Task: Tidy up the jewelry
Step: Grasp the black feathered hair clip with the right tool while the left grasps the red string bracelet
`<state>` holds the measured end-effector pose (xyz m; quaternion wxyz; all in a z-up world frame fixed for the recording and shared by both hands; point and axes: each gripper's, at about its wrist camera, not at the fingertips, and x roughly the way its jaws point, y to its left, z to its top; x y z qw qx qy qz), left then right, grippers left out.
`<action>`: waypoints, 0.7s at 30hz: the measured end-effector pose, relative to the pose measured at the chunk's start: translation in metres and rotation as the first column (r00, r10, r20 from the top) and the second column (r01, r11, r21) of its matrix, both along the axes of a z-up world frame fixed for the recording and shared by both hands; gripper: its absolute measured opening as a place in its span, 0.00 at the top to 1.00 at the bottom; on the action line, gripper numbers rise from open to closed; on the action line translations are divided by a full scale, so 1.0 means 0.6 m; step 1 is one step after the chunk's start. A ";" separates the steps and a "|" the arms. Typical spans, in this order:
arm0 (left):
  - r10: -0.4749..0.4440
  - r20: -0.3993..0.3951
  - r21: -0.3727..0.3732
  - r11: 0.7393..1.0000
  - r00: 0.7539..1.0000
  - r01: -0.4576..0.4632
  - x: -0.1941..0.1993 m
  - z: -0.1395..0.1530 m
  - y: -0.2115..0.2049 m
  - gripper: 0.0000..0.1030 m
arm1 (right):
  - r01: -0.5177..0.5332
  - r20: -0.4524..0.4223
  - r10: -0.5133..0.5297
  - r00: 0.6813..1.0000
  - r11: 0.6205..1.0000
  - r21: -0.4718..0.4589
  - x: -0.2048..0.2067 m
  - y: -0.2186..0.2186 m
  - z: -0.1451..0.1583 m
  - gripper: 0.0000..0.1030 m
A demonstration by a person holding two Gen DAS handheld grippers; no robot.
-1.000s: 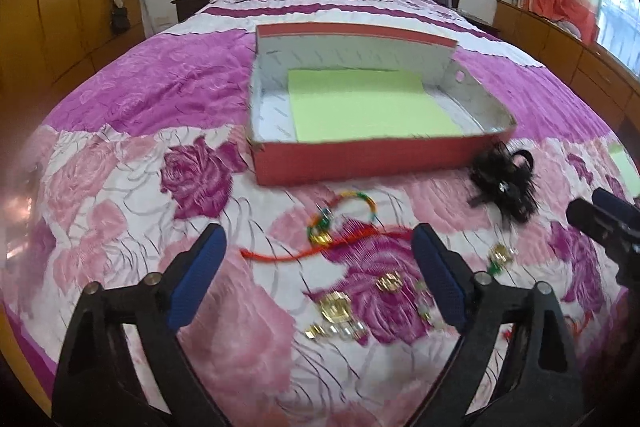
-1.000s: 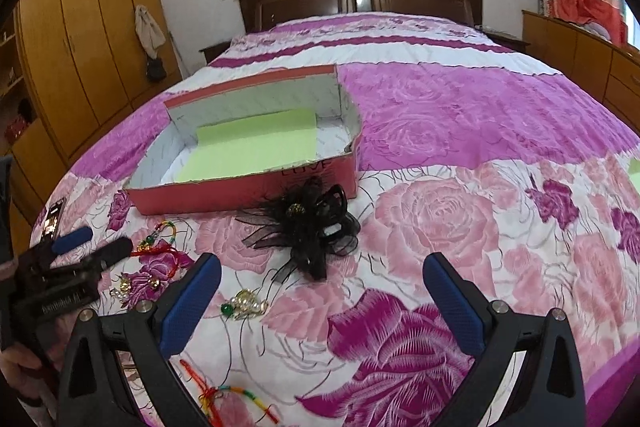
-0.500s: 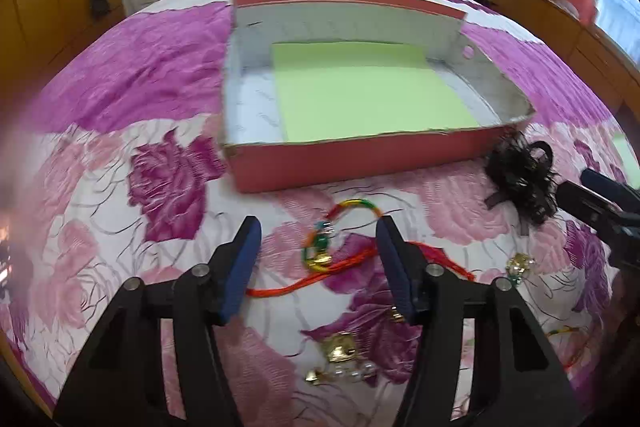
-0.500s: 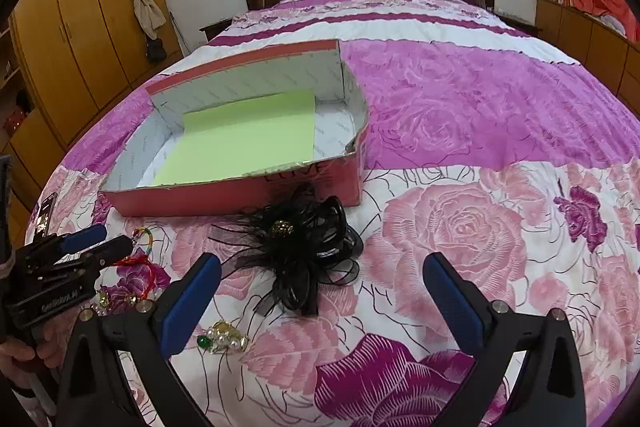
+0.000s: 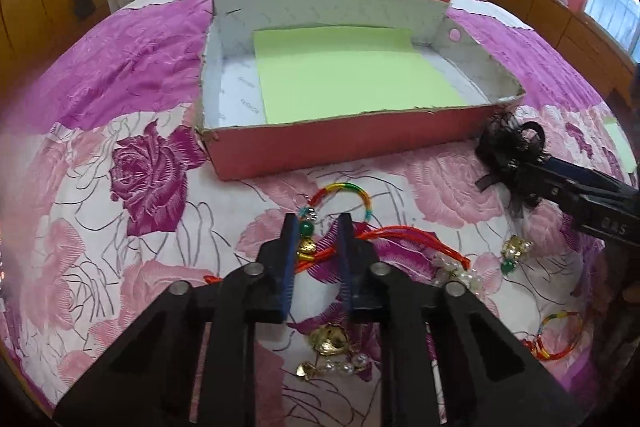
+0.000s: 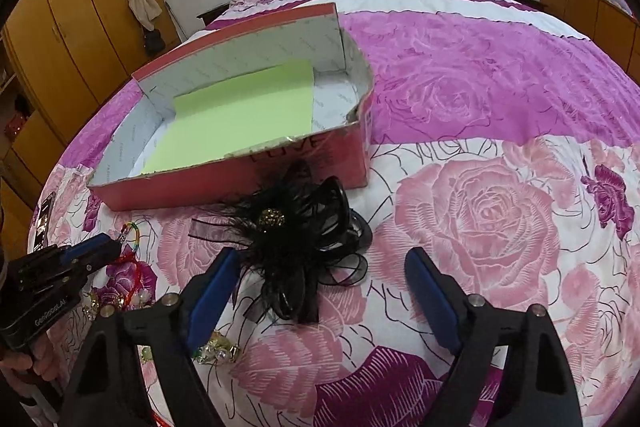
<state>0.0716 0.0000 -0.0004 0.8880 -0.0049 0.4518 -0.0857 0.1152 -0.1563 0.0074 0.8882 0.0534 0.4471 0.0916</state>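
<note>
The left gripper [image 5: 316, 227] has drawn its jaws in from wide apart and they are closing around the beaded bracelet [image 5: 340, 201], with its green bead and gold charm caught between the blue pads; whether the pads already press on it is hard to tell from this angle. The red box [image 5: 352, 143] has come nearer in the left view, so the first piece looks about ready to be lifted into it. The right gripper [image 6: 320, 279] has dropped toward the black feather hair ornament [image 6: 308, 247], and its jaws, beginning to close, flank it without touching.

The bracelet is a rainbow-wound cord loop on red string, lying on the bed [image 5: 120, 227] just before the box's near wall. The box is cardboard, shallow, white-lined, with a flat green sheet [image 5: 344, 75] on its floor. The ornament is wispy netting and glossy loops around a gold stud, near the box's right front corner. Pearl and gold earrings [image 5: 332, 351] lie scattered on the quilted rose-print cover.
</note>
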 end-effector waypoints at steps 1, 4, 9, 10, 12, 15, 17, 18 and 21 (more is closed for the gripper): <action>-0.004 0.004 0.003 1.000 1.000 0.004 0.001 0.000 -0.004 0.91 | 0.000 -0.001 0.000 1.000 1.000 0.001 0.001 0.000 -0.001 0.16; -0.022 0.020 -0.009 1.000 1.000 0.022 0.000 0.002 -0.007 0.91 | 0.002 -0.006 -0.002 1.000 1.000 0.009 0.003 -0.001 -0.005 0.16; -0.074 0.007 -0.049 0.996 0.997 0.075 0.001 0.003 -0.024 0.89 | 0.002 -0.007 -0.002 1.000 1.000 0.011 0.003 -0.001 -0.006 0.16; -0.082 0.004 -0.051 0.995 0.997 0.082 0.003 0.002 -0.029 0.89 | 0.002 -0.007 -0.002 1.000 1.000 0.011 0.003 -0.001 -0.006 0.16; -0.092 -0.008 -0.026 0.995 0.996 0.092 0.005 -0.003 -0.039 0.85 | 0.001 -0.008 -0.001 1.000 1.000 0.011 0.003 -0.001 -0.007 0.16; -0.094 -0.025 0.003 0.996 0.995 0.094 0.015 -0.012 -0.049 0.84 | 0.002 -0.010 -0.002 1.000 1.000 0.013 0.003 -0.001 -0.008 0.16; -0.090 -0.043 0.003 0.996 0.995 0.090 0.023 -0.020 -0.051 0.83 | 0.002 -0.011 -0.002 1.000 1.000 0.015 0.004 -0.002 -0.009 0.16; -0.087 -0.055 0.003 0.996 0.995 0.088 0.027 -0.025 -0.052 0.83 | 0.003 -0.012 -0.003 1.000 1.000 0.017 0.005 -0.002 -0.010 0.16; -0.087 -0.097 0.000 0.996 0.991 0.087 0.037 -0.040 -0.053 0.83 | 0.004 -0.013 -0.004 1.000 1.000 0.016 0.008 -0.002 -0.013 0.16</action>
